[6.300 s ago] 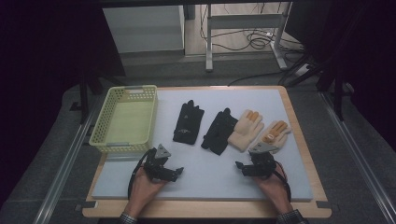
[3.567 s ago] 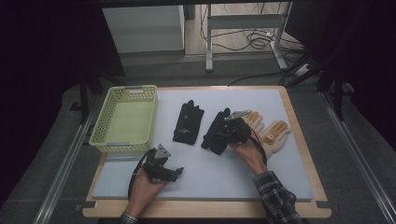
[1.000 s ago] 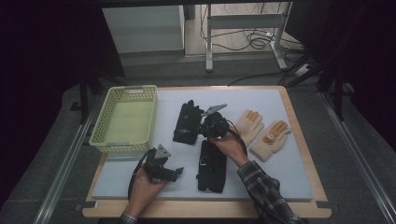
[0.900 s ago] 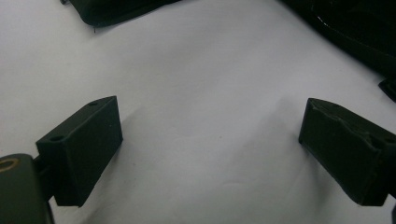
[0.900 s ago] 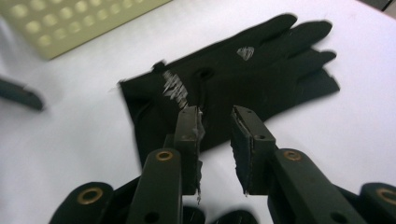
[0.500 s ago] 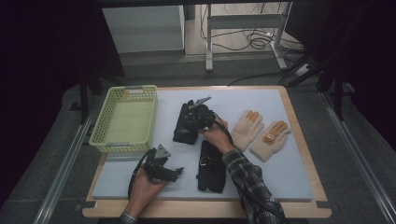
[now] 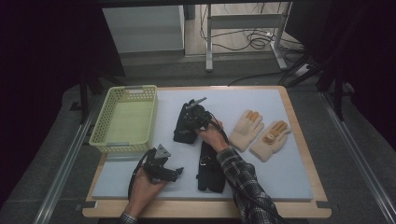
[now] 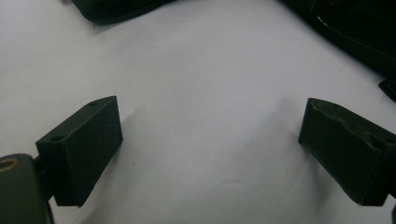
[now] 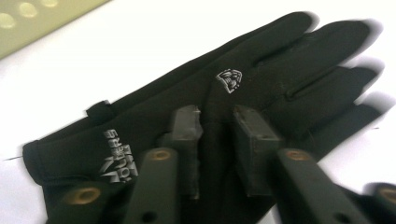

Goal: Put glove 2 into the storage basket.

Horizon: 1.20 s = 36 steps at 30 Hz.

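Right gripper [image 7: 189, 122] sitting down on the black glove [image 7: 183, 127] at the back of the worktop [image 7: 289, 177], just beside the yellow basket [image 7: 125, 120]. Jaws just been closing — in the right gripper view [image 9: 217, 144] pinching a raised fold of the glove's [image 9: 196, 116] back fabric between them, pads pressed in from both sides. Glove lying flat otherwise, fingers splayed out toward the right of that view, white logo near the knuckles and white lettering near the cuff. Corner of the basket [image 9: 42, 18] peeking in top left of that view.

Left gripper [image 7: 164, 171] down near the front edge, resting in the left hand [image 7: 142, 193], jaws spread wide with nothing between them — just bare white mat [image 8: 205, 116] in the left gripper view [image 8: 210, 154], dark glove edges at the top corners.

Second black glove [image 7: 209, 163] lying lengthwise near the front, right beside the plaid sleeve [image 7: 243, 179], partly under the forearm. Pair of cream gloves [image 7: 259, 134] over to the right, side by side, touching or nearly so, well apart from both grippers.
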Tool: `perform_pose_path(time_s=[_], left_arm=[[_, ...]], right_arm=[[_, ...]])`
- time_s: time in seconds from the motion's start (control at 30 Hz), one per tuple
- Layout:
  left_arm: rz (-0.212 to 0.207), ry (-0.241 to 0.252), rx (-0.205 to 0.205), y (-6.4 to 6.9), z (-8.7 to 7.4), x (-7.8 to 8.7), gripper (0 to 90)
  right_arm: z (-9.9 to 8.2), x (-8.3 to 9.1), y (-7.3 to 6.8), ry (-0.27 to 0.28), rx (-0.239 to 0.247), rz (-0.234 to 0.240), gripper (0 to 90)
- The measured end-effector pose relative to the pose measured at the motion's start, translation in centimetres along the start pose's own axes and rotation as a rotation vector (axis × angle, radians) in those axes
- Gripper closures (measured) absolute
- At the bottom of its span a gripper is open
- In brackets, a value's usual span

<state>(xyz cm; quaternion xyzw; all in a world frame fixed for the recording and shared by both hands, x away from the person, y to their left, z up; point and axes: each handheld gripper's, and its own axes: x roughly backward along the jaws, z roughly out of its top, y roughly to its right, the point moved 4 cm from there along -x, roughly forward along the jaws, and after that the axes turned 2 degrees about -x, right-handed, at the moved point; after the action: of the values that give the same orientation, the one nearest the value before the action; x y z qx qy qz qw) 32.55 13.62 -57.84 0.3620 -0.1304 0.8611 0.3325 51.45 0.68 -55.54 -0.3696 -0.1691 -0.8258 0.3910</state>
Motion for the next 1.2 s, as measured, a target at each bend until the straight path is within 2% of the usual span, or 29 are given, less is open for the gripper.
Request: perform_pose_path(time_s=[0.03,0.07,0.1,0.3,0.43,0.53,0.57,0.6,0.7,0.9,0.93,0.97,1.17,1.2], left_arm=[[0.0,0.0,0.0,0.0,0.0,0.0,6.1],[0.0,0.0,0.0,0.0,0.0,0.0,6.1],[0.0,0.0,0.0,0.0,0.0,0.0,6.2],[-0.001,-0.001,0.0,0.0,0.0,0.0,6.1],[-0.001,0.0,0.001,0.0,0.0,0.0,6.1],[0.0,0.0,0.001,0.0,0.0,0.0,6.1],[0.0,0.0,0.001,0.0,0.0,0.0,6.1],[0.0,0.0,0.001,0.0,0.0,0.0,6.1],[-0.001,0.0,0.001,0.0,0.0,0.0,6.1],[0.0,-0.002,-0.002,0.0,0.0,0.0,6.1],[0.0,-0.001,-0.002,0.0,0.0,0.0,6.1],[0.0,-0.001,-0.002,0.0,0.0,0.0,6.1],[0.0,-0.001,-0.003,0.0,0.0,0.0,6.1],[0.001,-0.001,-0.003,0.0,0.0,0.0,6.1]], right_arm=[[0.0,0.0,0.0,0.0,0.0,0.0,73.9],[0.0,0.1,-0.2,0.003,0.006,-0.001,79.1],[0.0,0.1,-0.2,0.004,0.004,-0.001,80.2],[0.1,0.4,-0.4,0.003,0.0,-0.02,82.1],[0.3,1.3,-0.5,0.024,-0.017,-0.004,82.5],[0.7,2.9,-0.7,0.053,-0.017,0.009,83.4],[0.7,2.9,-0.7,0.053,-0.017,0.009,83.4],[0.9,3.8,-1.0,0.064,-0.006,0.017,85.4],[1.0,4.8,-1.4,0.074,0.004,0.031,85.6],[1.0,7.0,-2.0,0.105,0.025,0.034,86.6],[1.1,7.8,-2.3,0.118,0.033,0.037,86.6],[1.1,7.8,-2.3,0.118,0.033,0.037,86.6],[0.3,11.0,-3.5,0.154,0.061,0.04,86.7],[0.3,11.0,-3.5,0.154,0.061,0.04,86.7]])
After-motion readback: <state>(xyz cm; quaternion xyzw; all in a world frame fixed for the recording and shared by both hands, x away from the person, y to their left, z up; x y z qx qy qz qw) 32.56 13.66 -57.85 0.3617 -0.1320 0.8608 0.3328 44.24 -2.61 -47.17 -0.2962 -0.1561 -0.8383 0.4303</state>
